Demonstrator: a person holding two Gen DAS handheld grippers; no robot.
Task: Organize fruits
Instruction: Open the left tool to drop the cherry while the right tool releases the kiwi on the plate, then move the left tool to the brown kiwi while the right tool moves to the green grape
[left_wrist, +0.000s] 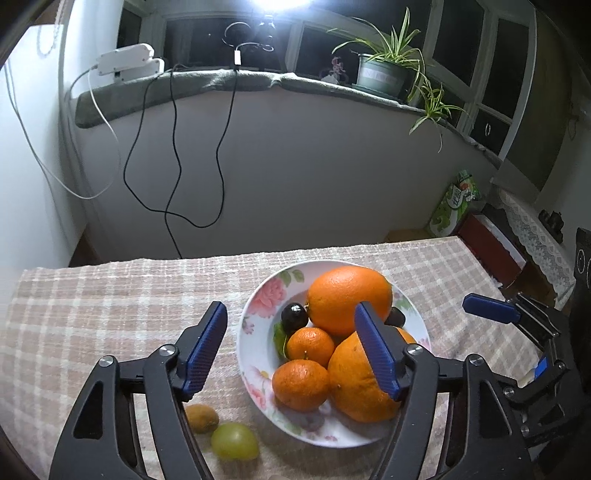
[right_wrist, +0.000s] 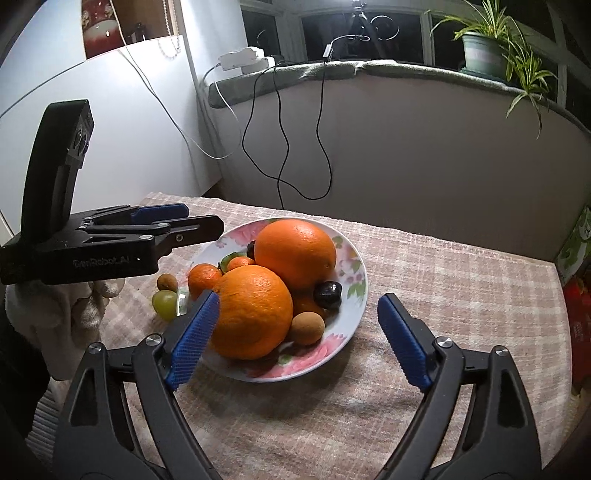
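Left wrist view: the left gripper hangs spread wide, holding nothing, over the near-left rim of the flowered plate. Most fruit's already piled in there, so I'd guess we're on the stragglers: a green grape and a small brown fruit sit on the checked cloth, near-left of the plate, just below the left finger. Next move probably means dipping down and back.

Right wrist view: the right gripper is also gaping and empty, near the plate's near edge, with the big near orange just past its left finger.
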